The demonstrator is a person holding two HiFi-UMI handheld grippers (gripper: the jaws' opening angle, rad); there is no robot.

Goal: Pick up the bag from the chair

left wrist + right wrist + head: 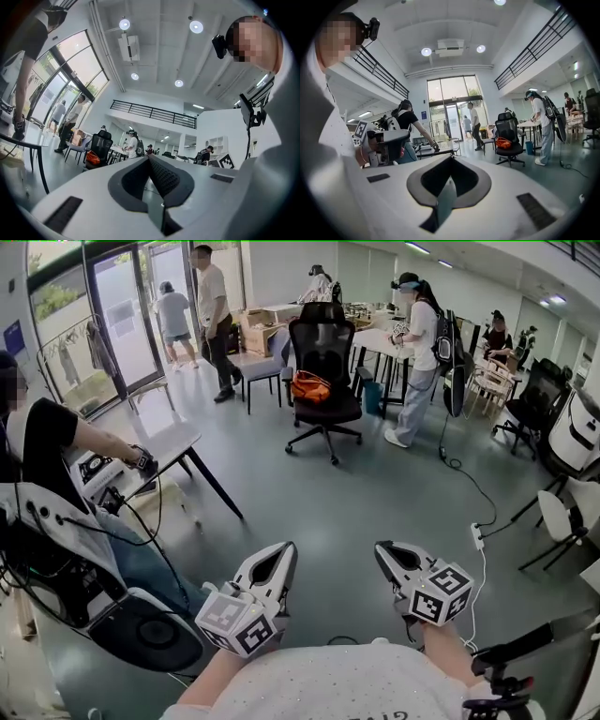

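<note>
Bag not reached yet. Orange bag (309,387) sat on the seat of the black office chair (323,338), upper centre of the head view, resting against the backrest, which likely kept it from sliding off. Open grey floor (309,493) lay between it and the grippers.

Left gripper (286,548) at bottom centre-left, jaws pressed together, nothing in them. Right gripper (382,550) at bottom centre-right, jaws also together and empty. Both were held low, side by side near the person's body and aimed roughly at the chair; I judged this a carry pose for walking over, with no reason to open so far from the bag.

Left gripper view put the bag small at mid-left, right gripper view at mid-right; both were well apart from it.

A standing person (417,352) was just right of the chair and a table (173,442) sat at mid-left, so the straight centre path looked the free one. The bag's handles were too small to make out.
</note>
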